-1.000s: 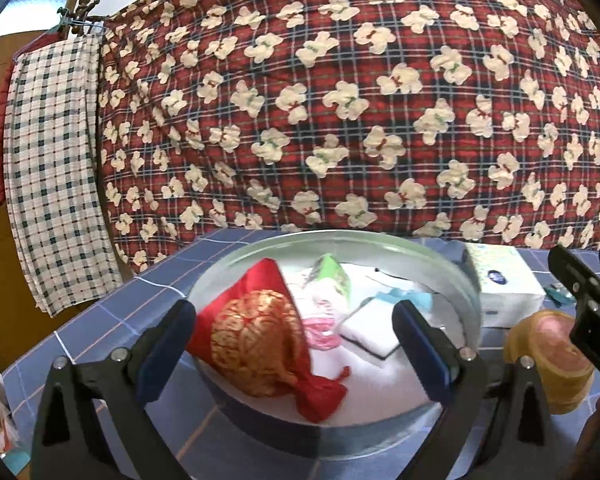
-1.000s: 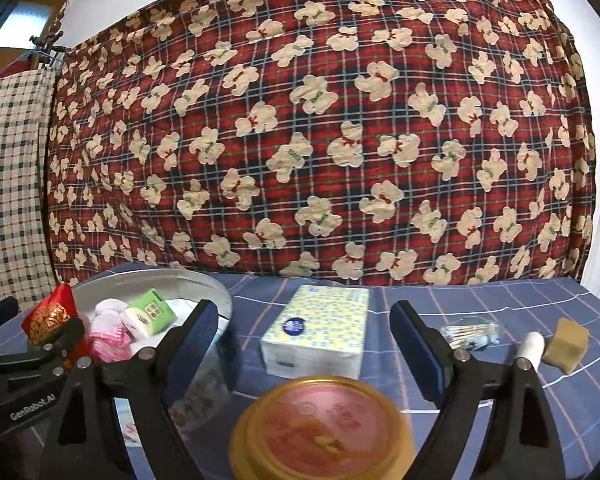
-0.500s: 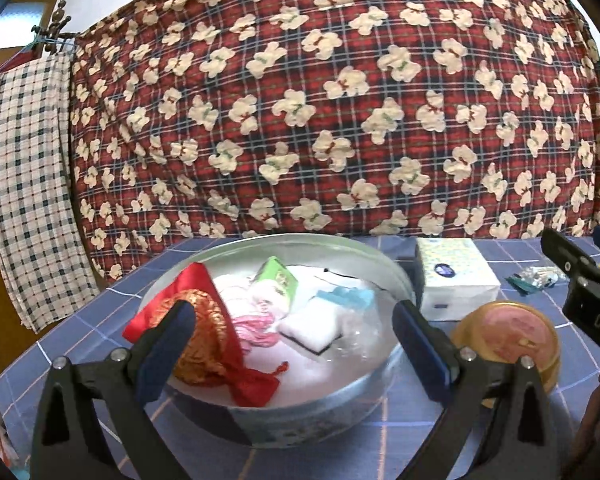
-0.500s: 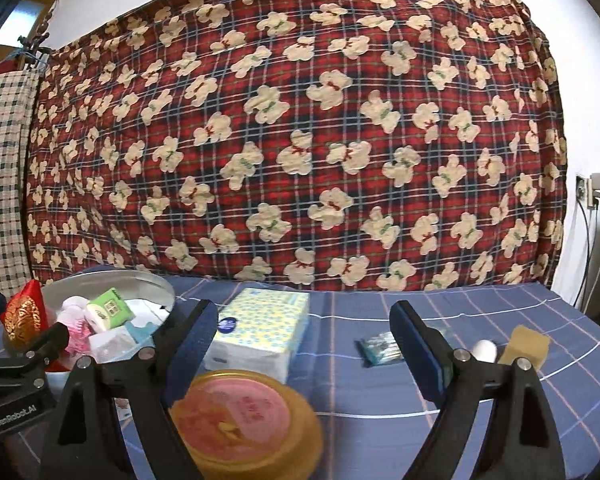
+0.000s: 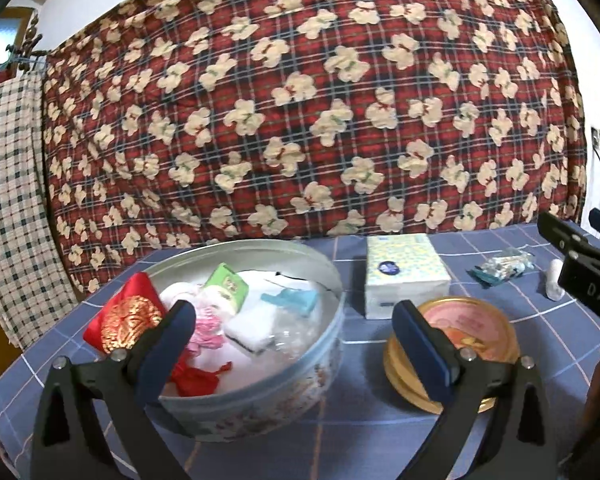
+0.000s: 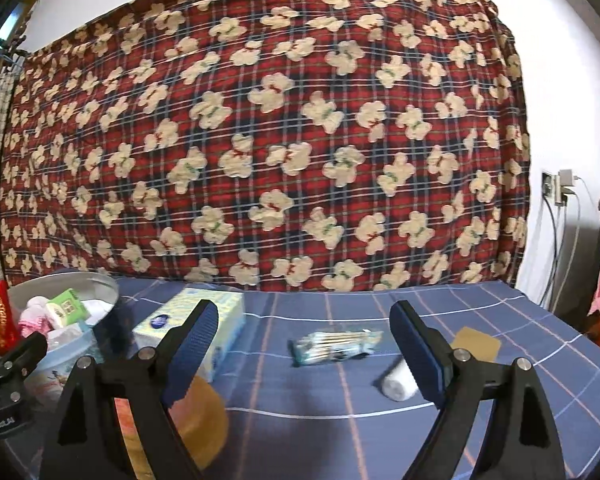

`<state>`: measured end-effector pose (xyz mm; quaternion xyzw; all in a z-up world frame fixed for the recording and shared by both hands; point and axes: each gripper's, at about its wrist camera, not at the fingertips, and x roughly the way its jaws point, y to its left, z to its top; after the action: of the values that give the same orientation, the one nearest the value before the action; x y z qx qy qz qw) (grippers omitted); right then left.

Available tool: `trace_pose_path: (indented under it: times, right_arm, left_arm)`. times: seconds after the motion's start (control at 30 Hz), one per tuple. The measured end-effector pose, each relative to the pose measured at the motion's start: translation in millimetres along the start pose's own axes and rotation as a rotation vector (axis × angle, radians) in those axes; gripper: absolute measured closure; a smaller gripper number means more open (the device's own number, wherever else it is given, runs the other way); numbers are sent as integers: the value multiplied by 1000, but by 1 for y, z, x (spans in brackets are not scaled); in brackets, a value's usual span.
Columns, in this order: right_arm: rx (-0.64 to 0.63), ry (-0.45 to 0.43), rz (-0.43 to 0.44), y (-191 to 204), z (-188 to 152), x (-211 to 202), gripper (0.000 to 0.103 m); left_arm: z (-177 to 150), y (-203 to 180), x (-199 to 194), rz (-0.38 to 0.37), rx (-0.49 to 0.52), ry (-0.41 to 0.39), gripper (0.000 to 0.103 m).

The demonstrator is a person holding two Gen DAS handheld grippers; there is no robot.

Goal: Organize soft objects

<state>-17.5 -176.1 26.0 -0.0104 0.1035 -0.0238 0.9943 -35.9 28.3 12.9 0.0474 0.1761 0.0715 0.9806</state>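
Round tin point(image 5: 320, 364): already holds the red pouch point(image 5: 126, 316), a pink bundle, a green packet point(image 5: 226, 285) and white packs, so I read it as the collecting place for the soft things
Left gripper point(image 5: 296, 344): fingers spread wide with nothing between them; I hold it low in front of the tin, ready rather than busy
Right gripper point(image 6: 304, 344): fingers released and empty, aimed across the blue checked cloth point(image 6: 480, 412) at the loose pieces
Swab packet point(image 6: 336, 346): lies flat on the cloth between my right fingers' line of sight, well apart from the tin, not yet touched
White roll point(image 6: 396, 380): just beside the right fingertip, partly hidden by it
Tissue pack point(image 5: 404, 276): next to the tin, outside it
Gold lid point(image 5: 460, 332): off to the side, which I judge keeps the tin open for loading
My aim: the swab packet looks the likeliest next pick
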Motion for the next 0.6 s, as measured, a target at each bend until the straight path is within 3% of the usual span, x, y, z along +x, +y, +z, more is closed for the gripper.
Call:
trace_pose_path:
  times: [0.37,0.6]
  right_arm:
    - [22,2,-84,-46,0,-2,14]
    - [52,20,-192,-92,-2,-2,14]
  left_arm:
    - [3,-35,-5,-34,65,-15,3]
    - [5,-61,-14,-113,84,-40,3]
